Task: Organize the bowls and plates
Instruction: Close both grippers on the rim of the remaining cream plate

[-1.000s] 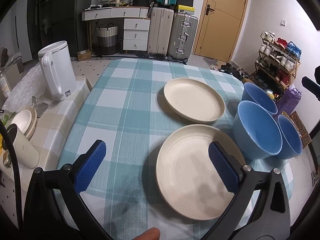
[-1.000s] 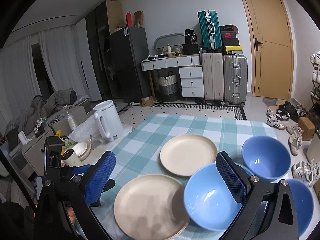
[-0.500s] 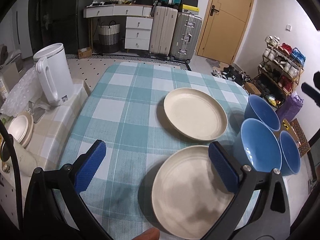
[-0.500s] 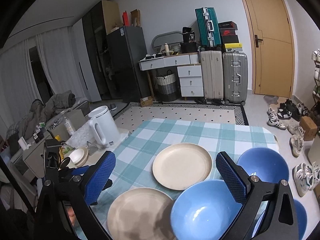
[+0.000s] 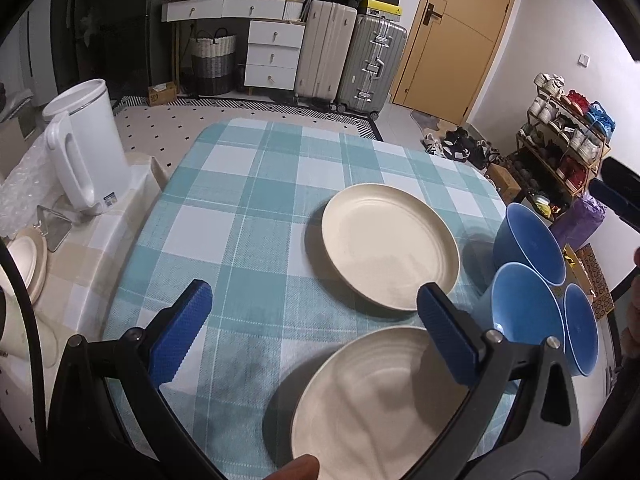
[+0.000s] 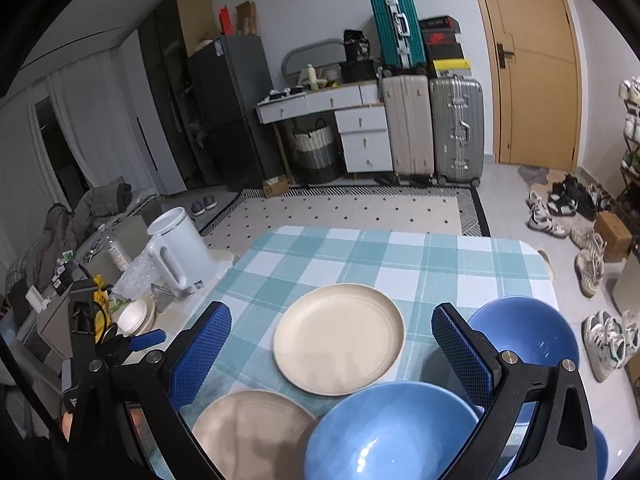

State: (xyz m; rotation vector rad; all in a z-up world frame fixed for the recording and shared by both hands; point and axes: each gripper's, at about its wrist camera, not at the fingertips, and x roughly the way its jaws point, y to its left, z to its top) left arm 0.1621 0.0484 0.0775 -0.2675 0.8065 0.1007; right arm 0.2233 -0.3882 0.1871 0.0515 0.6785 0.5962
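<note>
Both tongs hang wide apart with nothing in them, the left tongs (image 5: 312,334) over the near plate (image 5: 372,404) and the right tongs (image 6: 334,354) over the near bowl (image 6: 396,432), probably ready to stack them.

left hand-held gripper (image 5: 316,336) jaws spread wide, right hand-held gripper (image 6: 332,354) likewise

The near plate (image 5: 368,408) runs off the frame's bottom edge.

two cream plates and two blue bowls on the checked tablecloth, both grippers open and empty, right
Not quite: there are three blue bowls, as the left wrist view shows. The two cream plates, the checked tablecloth and the open, empty left gripper and right gripper are right.
</note>
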